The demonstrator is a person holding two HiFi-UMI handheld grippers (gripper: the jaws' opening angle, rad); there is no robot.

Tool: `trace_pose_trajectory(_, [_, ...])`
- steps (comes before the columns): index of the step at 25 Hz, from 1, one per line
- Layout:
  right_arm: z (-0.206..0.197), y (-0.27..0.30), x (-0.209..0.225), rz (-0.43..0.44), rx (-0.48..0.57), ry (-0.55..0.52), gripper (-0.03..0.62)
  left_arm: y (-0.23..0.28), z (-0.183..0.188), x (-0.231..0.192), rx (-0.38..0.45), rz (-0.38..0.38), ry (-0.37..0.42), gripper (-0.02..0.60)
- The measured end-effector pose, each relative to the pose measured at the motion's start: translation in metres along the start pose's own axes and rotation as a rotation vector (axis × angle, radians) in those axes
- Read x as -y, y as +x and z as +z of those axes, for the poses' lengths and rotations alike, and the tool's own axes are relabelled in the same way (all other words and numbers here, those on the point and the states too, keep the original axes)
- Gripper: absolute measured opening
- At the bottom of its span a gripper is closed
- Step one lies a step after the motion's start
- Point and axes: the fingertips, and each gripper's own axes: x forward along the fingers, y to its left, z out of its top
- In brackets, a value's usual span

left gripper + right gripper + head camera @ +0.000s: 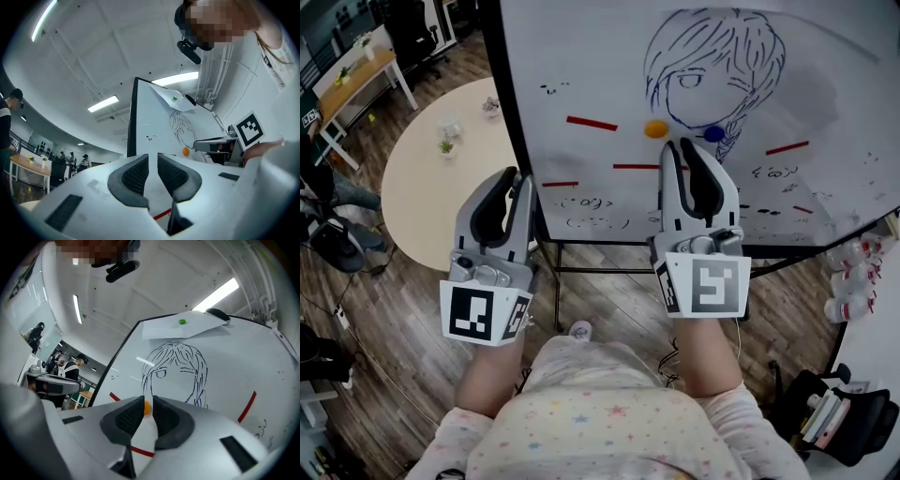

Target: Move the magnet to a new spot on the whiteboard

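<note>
1. At the far left, a round bench (412, 211) carries two small clear pots (447, 141). One holds a green sprig. What the other holds is too small to tell. Both stand well apart from the work.
2. The left claw (517, 178) hangs low, just off the whiteboard's dark left edge. Its own view shows only a thin slit between its jaws and nothing in it. It looks parked there so the other claw has the board to itself.
3. The whiteboard (581, 56) stands upright on a frame, so anything on it must cling to its face. The orange magnet (655, 129) sticks beside the chin of the drawn face, between red strips.
4. The right claw (680, 145) points straight at the board, its tips near the magnet and a shade to its right. In the right gripper view the magnet (147, 408) sits in line with the slit, beyond the tips. The jaws stand slightly parted and grip nothing. This reads as lining up for a pinch, and the slit probably needs widening first.
5. A blue magnet (713, 134) sits just right of those tips and could get nudged.
6. At the far right, a white bench (874, 347) holds clear bottles (851, 279) whose contents are unreadable. Below it, an open black bag (862, 412) holds book-like items.
</note>
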Motion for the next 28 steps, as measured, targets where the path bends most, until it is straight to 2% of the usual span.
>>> trace_pose_trajectory(11, [0.012, -0.031, 0.012, 0.029, 0.019, 0.024, 0.006, -0.012, 0.011, 0.031, -0.012, -0.008, -0.015, 0.032])
trace_pose_trajectory(28, [-0.003, -0.078, 0.038, 0.048, 0.013, 0.108, 0.0, -0.029, 0.008, 0.065, -0.057, 0.029, -0.005, 0.028])
